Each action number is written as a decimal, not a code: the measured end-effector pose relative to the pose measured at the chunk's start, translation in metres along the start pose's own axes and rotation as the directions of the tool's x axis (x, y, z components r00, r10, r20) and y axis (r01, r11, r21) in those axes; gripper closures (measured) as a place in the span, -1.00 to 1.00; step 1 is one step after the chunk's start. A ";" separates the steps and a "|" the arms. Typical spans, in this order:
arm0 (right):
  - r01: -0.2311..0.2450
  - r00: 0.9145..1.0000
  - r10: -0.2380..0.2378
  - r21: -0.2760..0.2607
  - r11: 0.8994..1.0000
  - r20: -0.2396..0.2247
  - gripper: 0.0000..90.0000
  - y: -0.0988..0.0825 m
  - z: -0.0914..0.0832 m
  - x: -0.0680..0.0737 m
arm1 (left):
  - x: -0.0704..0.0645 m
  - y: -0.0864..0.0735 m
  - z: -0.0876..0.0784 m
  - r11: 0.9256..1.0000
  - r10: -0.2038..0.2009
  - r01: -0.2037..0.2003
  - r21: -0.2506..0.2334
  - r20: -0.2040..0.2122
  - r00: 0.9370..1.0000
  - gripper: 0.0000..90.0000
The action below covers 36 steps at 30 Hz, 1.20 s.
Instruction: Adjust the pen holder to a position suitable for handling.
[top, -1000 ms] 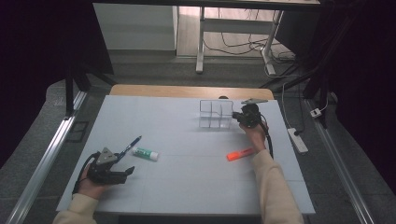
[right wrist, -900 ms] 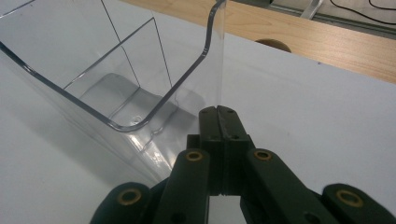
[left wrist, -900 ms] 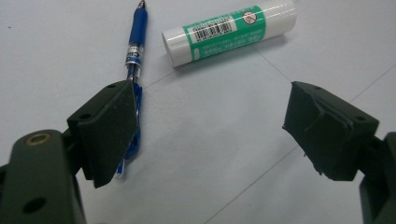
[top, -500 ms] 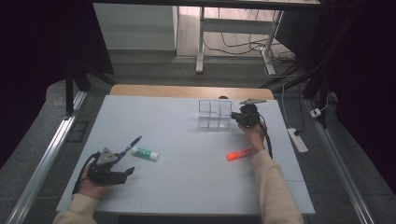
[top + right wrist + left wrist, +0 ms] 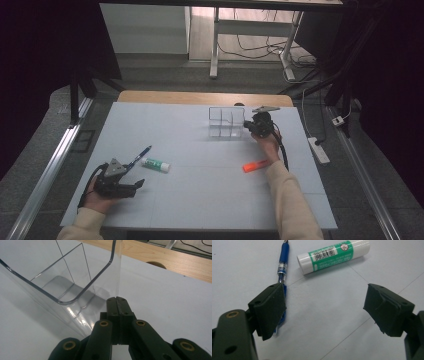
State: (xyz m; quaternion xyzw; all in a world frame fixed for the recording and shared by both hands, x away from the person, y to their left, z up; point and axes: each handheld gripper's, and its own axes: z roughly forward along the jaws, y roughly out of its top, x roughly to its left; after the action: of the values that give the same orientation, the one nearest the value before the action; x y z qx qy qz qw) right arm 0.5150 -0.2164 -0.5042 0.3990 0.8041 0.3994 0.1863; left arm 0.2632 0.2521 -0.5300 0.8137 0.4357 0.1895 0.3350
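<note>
My right gripper (image 5: 117, 305) pressed together, pinching clear organizer (image 5: 226, 122) wall at far right of table (image 5: 200, 205). Left gripper (image 5: 324, 307) spread, hovers near pen (image 5: 282, 263) and glue stick (image 5: 333, 255). Orange marker (image 5: 256, 165) loose. Compartments look empty; my guess, sorting not yet begun.

Organizer (image 5: 226, 123) at table (image 5: 200, 200) rear; marker (image 5: 256, 165) right front; pen (image 5: 139, 155) and glue stick (image 5: 155, 164) side by side, left front.
</note>
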 end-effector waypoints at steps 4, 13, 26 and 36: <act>0.007 1.000 -0.007 0.000 1.000 -0.005 0.99 0.002 0.003 0.004 | 0.000 0.000 0.000 1.000 0.000 0.000 0.001 -0.001 1.000 -0.61; 0.026 1.000 -0.026 0.008 1.000 -0.017 0.99 0.004 0.011 0.011 | 0.000 -0.001 0.001 1.000 -0.001 0.001 0.008 0.003 1.000 -0.61; 0.052 0.998 -0.052 0.017 0.998 -0.027 0.99 0.006 0.019 0.023 | 0.000 -0.001 0.000 1.000 -0.001 0.001 0.010 -0.001 1.000 -0.61; 0.083 0.996 -0.082 0.016 0.996 -0.044 0.99 0.010 0.026 0.034 | 0.000 -0.003 -0.002 1.000 -0.007 0.008 0.012 -0.012 1.000 -0.61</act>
State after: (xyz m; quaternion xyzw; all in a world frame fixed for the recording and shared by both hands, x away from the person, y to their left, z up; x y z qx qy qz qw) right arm 0.5153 -0.1726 -0.5117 0.3582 0.8272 0.3929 0.1817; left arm 0.2608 0.2539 -0.5307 0.8129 0.4419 0.1904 0.3282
